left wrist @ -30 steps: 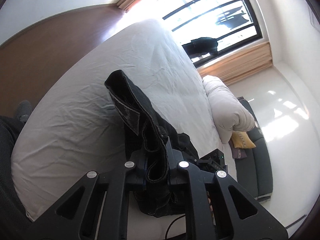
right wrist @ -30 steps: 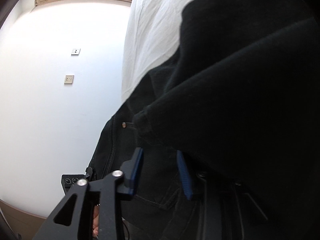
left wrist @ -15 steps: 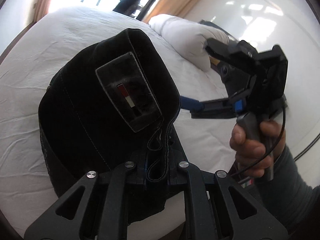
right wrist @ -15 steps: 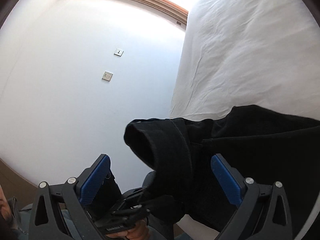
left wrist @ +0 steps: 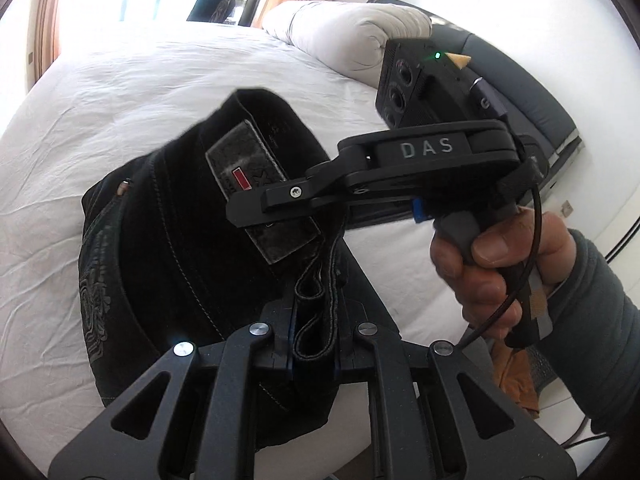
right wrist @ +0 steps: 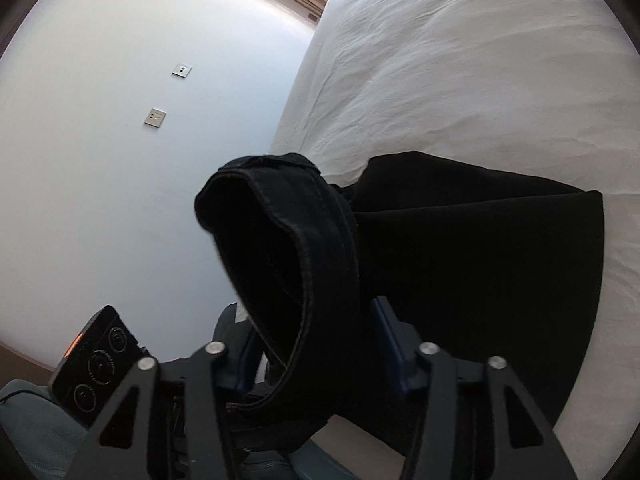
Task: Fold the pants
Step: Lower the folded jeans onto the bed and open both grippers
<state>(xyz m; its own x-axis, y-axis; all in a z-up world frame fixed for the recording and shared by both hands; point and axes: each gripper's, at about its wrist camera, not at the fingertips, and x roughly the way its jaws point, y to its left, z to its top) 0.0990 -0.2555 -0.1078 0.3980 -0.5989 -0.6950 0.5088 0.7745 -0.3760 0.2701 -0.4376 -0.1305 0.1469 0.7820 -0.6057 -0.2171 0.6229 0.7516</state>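
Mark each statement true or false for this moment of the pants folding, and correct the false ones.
1. The left gripper is clamped on the waistband of the black pants. True.
2. The bed sheet under the pants is dark blue. False: it is white.
3. The right gripper has the waistband between its blue pads. True; its jaws are closing on it.
4. The pants lie flat, fully folded. False: both grippers hold the waistband lifted over the bed.
5. A rolled white duvet lies at the far side of the bed. True.
6. The hand on the right gripper's handle is gloved. False: it is bare, with a grey sleeve.
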